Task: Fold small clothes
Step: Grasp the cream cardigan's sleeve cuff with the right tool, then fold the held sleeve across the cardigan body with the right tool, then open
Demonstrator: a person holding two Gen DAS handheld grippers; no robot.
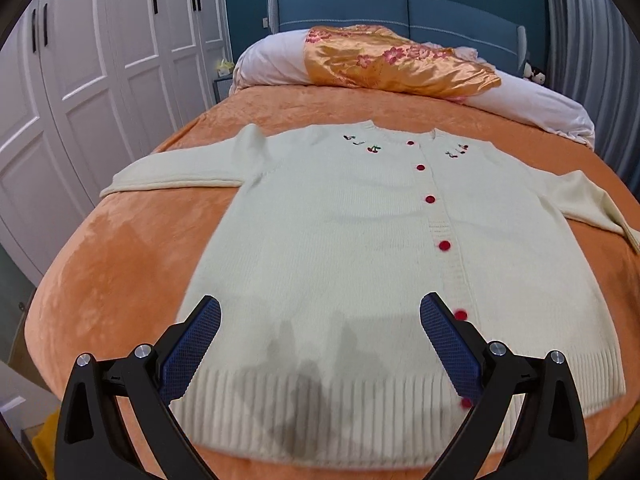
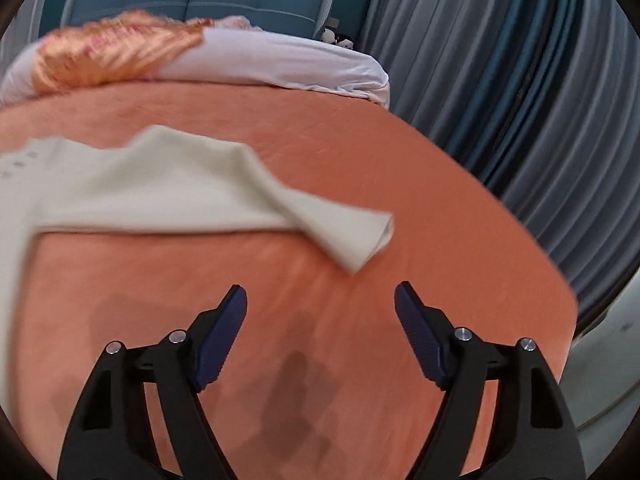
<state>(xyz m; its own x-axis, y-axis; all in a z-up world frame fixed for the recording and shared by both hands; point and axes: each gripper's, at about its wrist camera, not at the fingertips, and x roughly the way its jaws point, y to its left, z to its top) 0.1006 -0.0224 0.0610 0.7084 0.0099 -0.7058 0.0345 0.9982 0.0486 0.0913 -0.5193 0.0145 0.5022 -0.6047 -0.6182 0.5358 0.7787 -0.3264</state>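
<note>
A small cream knit cardigan (image 1: 340, 240) with red buttons and cherry embroidery lies flat, face up, on the orange bedspread (image 1: 120, 248), sleeves spread to both sides. My left gripper (image 1: 320, 312) is open and empty, hovering over the cardigan's ribbed hem. In the right wrist view the cardigan's right sleeve (image 2: 224, 196) lies on the bedspread (image 2: 400, 184), its cuff (image 2: 360, 236) just ahead of my right gripper (image 2: 320, 296). The right gripper is open and empty above bare bedspread.
A white pillow roll with an orange floral satin cover (image 1: 400, 60) lies at the head of the bed before a blue headboard (image 1: 400, 12). White wardrobe doors (image 1: 100, 60) stand left. Grey-blue curtains (image 2: 500, 80) hang right, past the bed's edge.
</note>
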